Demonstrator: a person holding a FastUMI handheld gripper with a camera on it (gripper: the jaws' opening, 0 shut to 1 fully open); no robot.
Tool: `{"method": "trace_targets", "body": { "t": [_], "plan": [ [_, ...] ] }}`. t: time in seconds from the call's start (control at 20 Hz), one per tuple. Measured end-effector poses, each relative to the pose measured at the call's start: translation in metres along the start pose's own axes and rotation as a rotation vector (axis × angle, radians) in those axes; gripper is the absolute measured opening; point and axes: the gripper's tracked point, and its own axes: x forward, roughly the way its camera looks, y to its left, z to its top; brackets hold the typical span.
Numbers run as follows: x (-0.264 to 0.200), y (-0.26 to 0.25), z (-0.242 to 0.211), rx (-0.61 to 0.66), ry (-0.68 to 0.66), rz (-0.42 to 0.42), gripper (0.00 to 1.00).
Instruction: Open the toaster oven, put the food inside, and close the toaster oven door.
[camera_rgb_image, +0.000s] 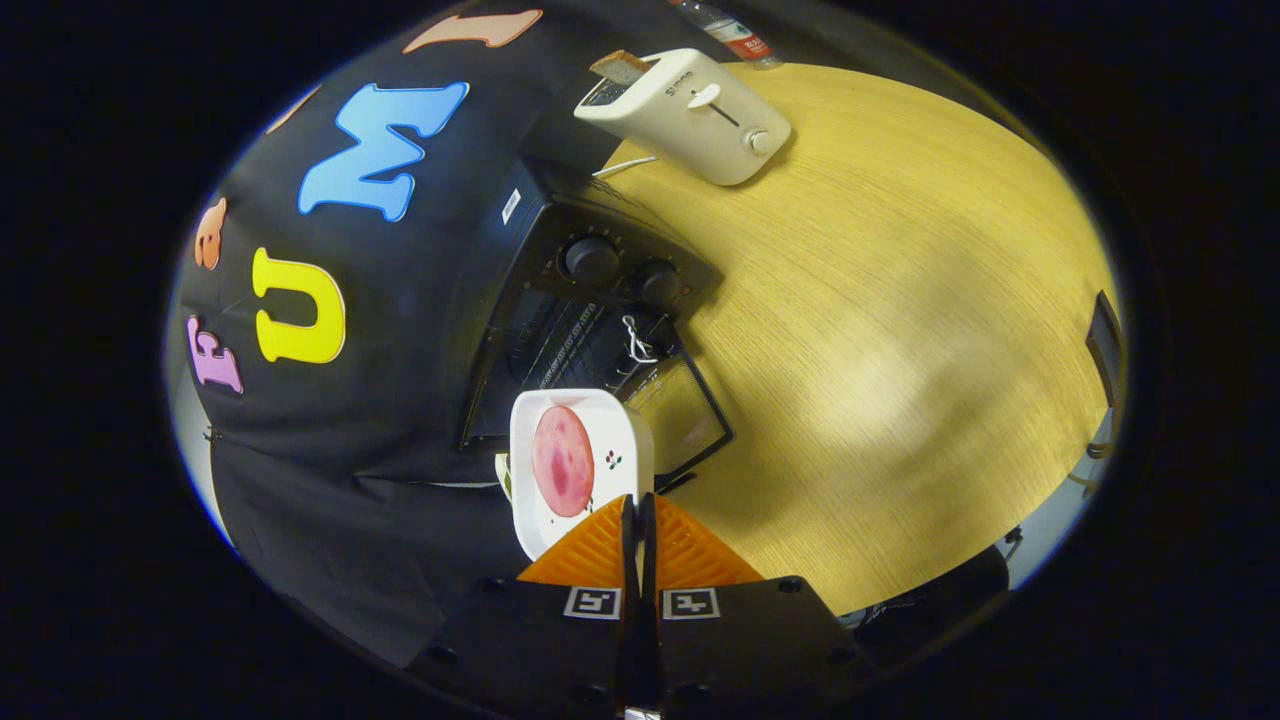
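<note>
My gripper (637, 500) has its orange fingers (600, 550) pressed nearly together on the rim of a white square plate (620, 435). The plate carries a round pink slice of meat (563, 460) and hangs just ahead of the fingers. Right beyond the plate stands the black toaster oven (560, 310) against the booth wall. Its glass door (695, 410) is folded down open onto the table. Two knobs (592, 257) sit on its front panel, and the wire rack inside (575, 345) shows past the plate.
A white pop-up toaster (700, 115) with a slice of bread (622, 66) in its slot stands farther along the wooden table (900, 300). A plastic bottle (735, 32) is behind it. A dark chair part (1105, 345) shows at the table's far edge.
</note>
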Motion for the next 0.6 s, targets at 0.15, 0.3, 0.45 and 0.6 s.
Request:
{"method": "trace_targets", "body": {
  "t": [0.15, 0.3, 0.45, 0.6],
  "plan": [
    [0.031, 0.013, 0.002, 0.033, 0.012, 0.015, 0.01],
    [0.059, 0.028, 0.008, 0.088, 0.006, 0.049, 0.01],
    [0.083, 0.032, 0.013, 0.114, -0.017, 0.050, 0.01],
    [0.102, 0.035, 0.016, 0.146, -0.050, 0.045, 0.01]
  ]
}}
